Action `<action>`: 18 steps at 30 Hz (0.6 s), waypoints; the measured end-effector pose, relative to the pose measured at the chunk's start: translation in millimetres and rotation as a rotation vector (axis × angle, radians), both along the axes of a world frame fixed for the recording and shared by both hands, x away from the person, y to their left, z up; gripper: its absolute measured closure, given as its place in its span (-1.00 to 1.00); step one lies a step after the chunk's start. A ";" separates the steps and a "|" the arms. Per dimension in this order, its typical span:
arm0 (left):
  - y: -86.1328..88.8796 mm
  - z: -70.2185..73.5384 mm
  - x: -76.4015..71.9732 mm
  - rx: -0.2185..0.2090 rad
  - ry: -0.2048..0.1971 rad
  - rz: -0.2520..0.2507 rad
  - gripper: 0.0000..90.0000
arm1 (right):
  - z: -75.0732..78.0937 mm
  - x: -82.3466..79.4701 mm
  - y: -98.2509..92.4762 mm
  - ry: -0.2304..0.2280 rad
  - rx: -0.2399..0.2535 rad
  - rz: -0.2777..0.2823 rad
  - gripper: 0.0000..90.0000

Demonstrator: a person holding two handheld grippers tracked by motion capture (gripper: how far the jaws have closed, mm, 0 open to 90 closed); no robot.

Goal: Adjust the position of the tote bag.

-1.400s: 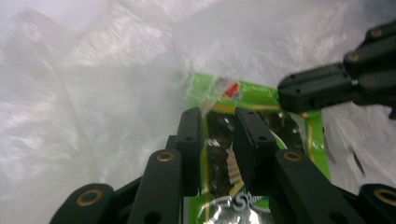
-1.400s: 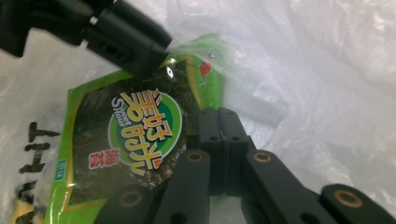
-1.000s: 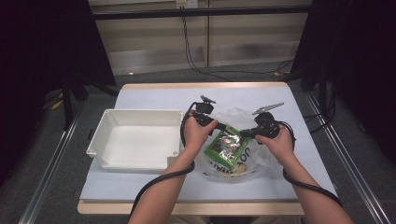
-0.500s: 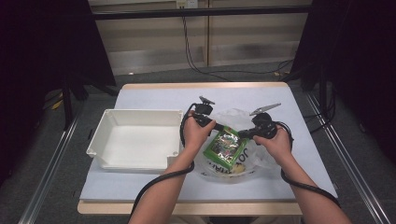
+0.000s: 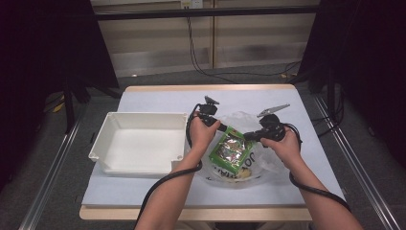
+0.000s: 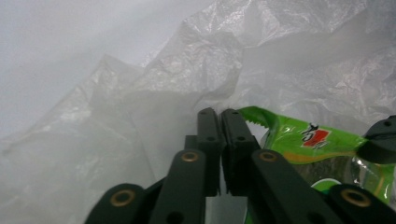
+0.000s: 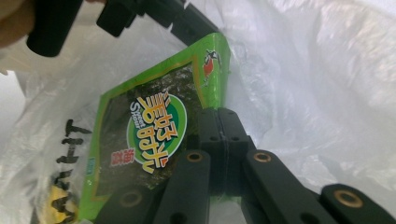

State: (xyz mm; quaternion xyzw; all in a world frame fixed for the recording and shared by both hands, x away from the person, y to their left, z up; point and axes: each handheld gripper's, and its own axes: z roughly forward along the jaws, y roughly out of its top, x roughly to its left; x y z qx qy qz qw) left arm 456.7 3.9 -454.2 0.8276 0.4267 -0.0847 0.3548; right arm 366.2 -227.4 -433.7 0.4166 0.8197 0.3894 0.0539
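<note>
Your left gripper (image 5: 224, 127) has just closed on the light, crinkly green packet's (image 5: 231, 152) far corner, your right gripper (image 5: 248, 137) pinching its right edge.

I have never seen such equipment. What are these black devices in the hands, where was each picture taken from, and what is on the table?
A person holds a black two-jaw tool in each hand. The high view looks down on the table; the other two views come from cameras riding on each tool. On the table stand a white tray and a clear plastic bag with a green snack packet at its mouth. The left tool has just been closing, at the bag film beside the packet's top corner; what it pinches is unclear. The right tool is shut at the packet's edge, apparently gripping it or the bag.
</note>
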 end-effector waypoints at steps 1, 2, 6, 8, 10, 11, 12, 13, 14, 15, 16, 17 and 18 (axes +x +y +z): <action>2.4 2.6 -0.2 0.012 -0.007 -0.009 0.84 | 2.1 -0.5 0.1 -0.001 0.003 -0.001 1.00; 4.1 5.9 -0.7 -0.001 -0.008 -0.007 0.76 | 4.1 -0.9 0.1 -0.006 -0.004 0.000 1.00; 15.0 28.3 -3.4 -0.041 -0.023 0.008 0.51 | 11.3 -3.3 -0.4 -0.023 -0.007 0.005 1.00; 17.4 32.6 -3.6 -0.035 -0.030 0.000 0.48 | 12.1 -3.7 -0.3 -0.026 -0.010 0.006 1.00; 18.6 42.5 -7.3 -0.063 -0.028 0.023 0.41 | 14.1 -5.2 0.5 -0.022 -0.004 0.000 1.00; 18.6 42.5 -7.3 -0.063 -0.028 0.023 0.36 | 15.2 -5.7 1.0 -0.025 -0.013 0.000 1.00; 20.8 44.9 -7.0 -0.053 -0.041 -0.014 0.32 | 16.4 -6.3 1.7 -0.026 -0.013 -0.001 1.00; 18.7 48.4 -10.1 -0.062 -0.030 -0.038 0.26 | 17.5 -6.6 2.0 -0.028 -0.008 0.006 1.00; 18.7 48.4 -10.1 -0.062 -0.030 -0.038 0.21 | 18.7 -7.1 2.5 -0.033 -0.012 0.006 1.00; 17.0 50.2 -13.8 -0.071 -0.020 -0.037 0.20 | 20.1 -7.5 3.1 -0.033 -0.011 0.006 1.00; 19.2 50.4 -13.0 -0.053 -0.025 -0.090 0.17 | 21.5 -7.8 3.5 -0.039 -0.017 0.009 1.00; 19.2 50.4 -13.0 -0.053 -0.025 -0.090 0.11 | 23.2 -8.3 4.2 -0.042 -0.019 0.007 1.00; 16.7 50.0 -15.8 -0.072 -0.009 -0.066 0.06 | 25.0 -8.7 4.9 -0.043 -0.020 0.008 1.00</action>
